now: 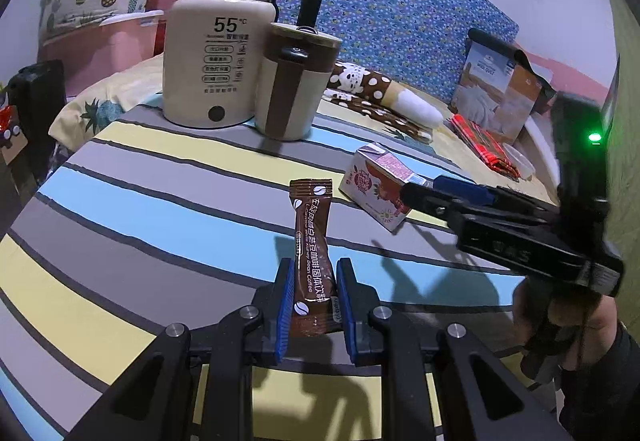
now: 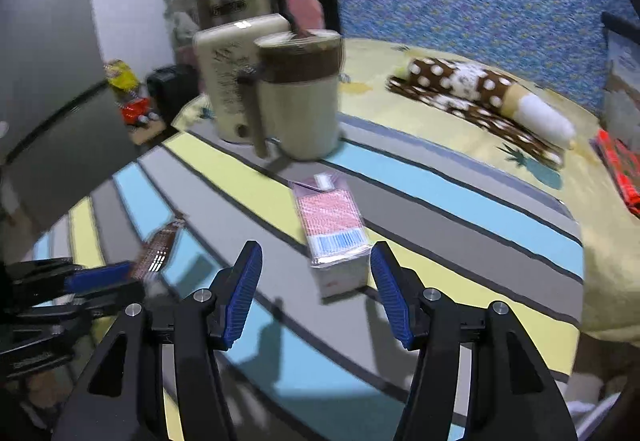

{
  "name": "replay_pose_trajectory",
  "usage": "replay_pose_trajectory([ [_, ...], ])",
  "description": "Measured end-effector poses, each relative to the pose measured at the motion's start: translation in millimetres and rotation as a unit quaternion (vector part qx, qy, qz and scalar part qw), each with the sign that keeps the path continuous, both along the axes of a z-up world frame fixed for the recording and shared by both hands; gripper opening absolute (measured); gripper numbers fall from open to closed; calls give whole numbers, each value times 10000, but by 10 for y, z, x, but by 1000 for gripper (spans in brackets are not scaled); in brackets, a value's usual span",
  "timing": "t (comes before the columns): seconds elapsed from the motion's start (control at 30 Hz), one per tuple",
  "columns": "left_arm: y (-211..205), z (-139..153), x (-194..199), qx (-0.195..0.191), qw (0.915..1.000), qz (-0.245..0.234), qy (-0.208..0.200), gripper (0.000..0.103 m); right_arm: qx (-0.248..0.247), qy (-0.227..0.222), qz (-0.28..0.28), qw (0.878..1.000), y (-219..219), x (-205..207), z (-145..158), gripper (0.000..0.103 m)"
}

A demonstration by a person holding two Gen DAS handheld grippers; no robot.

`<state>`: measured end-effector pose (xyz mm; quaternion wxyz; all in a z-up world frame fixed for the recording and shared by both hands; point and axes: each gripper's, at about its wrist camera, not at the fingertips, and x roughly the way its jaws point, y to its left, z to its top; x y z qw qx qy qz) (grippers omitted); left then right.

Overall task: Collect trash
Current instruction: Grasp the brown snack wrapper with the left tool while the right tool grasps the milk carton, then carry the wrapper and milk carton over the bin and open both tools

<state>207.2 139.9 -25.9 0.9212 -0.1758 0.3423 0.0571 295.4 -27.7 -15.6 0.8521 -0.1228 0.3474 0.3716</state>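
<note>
While the left wrist view is sharp, the right wrist view is smeared by motion blur.
Left tool (image 1: 312, 305): its two blue pads press against the sides of a brown coffee sachet (image 1: 311, 253), which stands upright between them, its lower end in the grip and its upper end free above the desk.
Coffee sachet in the right wrist view (image 2: 158, 253): visible at the far left, blurred, in the blue-padded tip of the left tool (image 2: 100, 277).
Right tool (image 2: 316, 293): jaws wide apart, gripping nothing, with the milk carton (image 2: 334, 231) lying between and just ahead of the blue pads; whether the pads touch it cannot be told.
Right tool in the left wrist view (image 1: 424, 191): it reaches in from the right, its tip at the carton (image 1: 378, 193).
Milk carton: pink and white, lying on its side on the desk, to the right of the sachet.
Desk (image 1: 132, 225): covered by a cloth striped in grey, blue and yellow.
Electric kettle (image 1: 218, 53): cream with a steel top, showing 55°C, standing at the far edge of the desk.
Tumbler (image 1: 294, 85): cream and brown with a lid, just beside the kettle on its right.
Bed (image 2: 460, 73): behind the desk, with a brown dotted plush toy (image 2: 480, 93) on it.
</note>
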Motion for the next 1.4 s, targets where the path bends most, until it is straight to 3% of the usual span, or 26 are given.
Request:
replay_pose_trajectory([
  [0.27, 27, -52, 8, -41, 10000, -3, 66, 22, -54, 180, 25, 9998, 156, 170, -60, 57],
  [0.3, 26, -58, 13, -40, 10000, 1, 79, 22, -30, 193, 19, 9998, 153, 159, -52, 44],
  [0.33, 23, -60, 14, -38, 10000, 3, 85, 22, -12, 221, 16, 9998, 154, 166, -54, 38],
  [0.7, -163, 10, -19, 102, 9998, -128, 83, 22, 281, 317, -458, 9981, -228, -123, 63, 36],
  [1.4, -1181, 274, -588, 293, 9943, -1021, 70, 22, 877, 345, -1265, 9875, -1184, -938, 217, 36],
])
